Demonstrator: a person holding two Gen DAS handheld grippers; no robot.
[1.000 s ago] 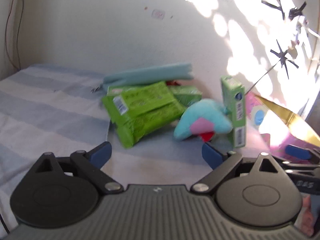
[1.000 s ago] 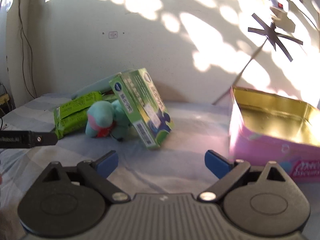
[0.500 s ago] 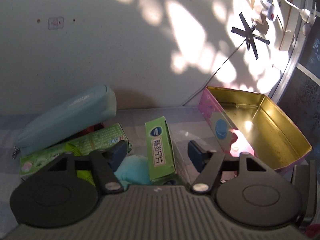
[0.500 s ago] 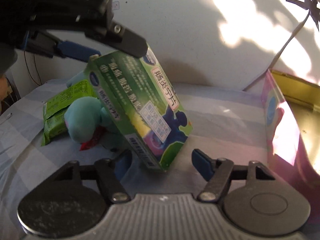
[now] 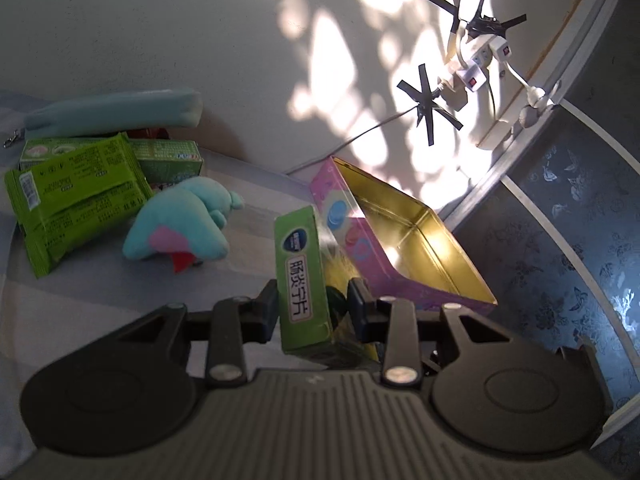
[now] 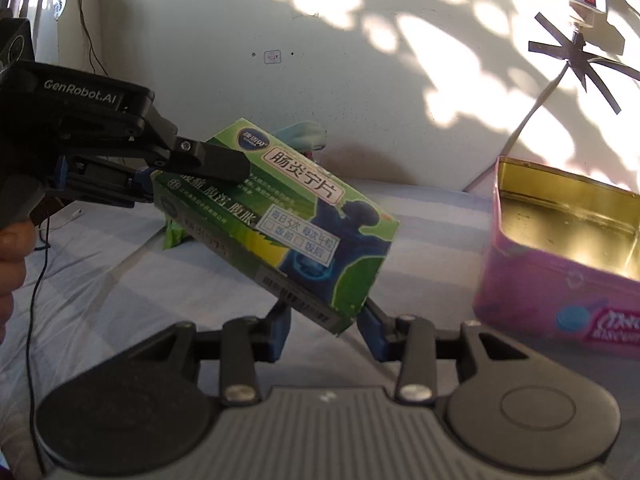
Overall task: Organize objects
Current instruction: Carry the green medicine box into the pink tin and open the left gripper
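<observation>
Tilted green medicine box beside open pink tin

Power strips taped on sunlit wall; striped sheet below.

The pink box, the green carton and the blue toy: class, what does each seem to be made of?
Pink box: probably tin, since its bare gold inside mirrors the sunlight.
Green carton: printed card, slightly glossy, with sharp folded edges and a barcode.
Blue toy: soft plush fabric, matte, rounded and stuffed-looking.
</observation>
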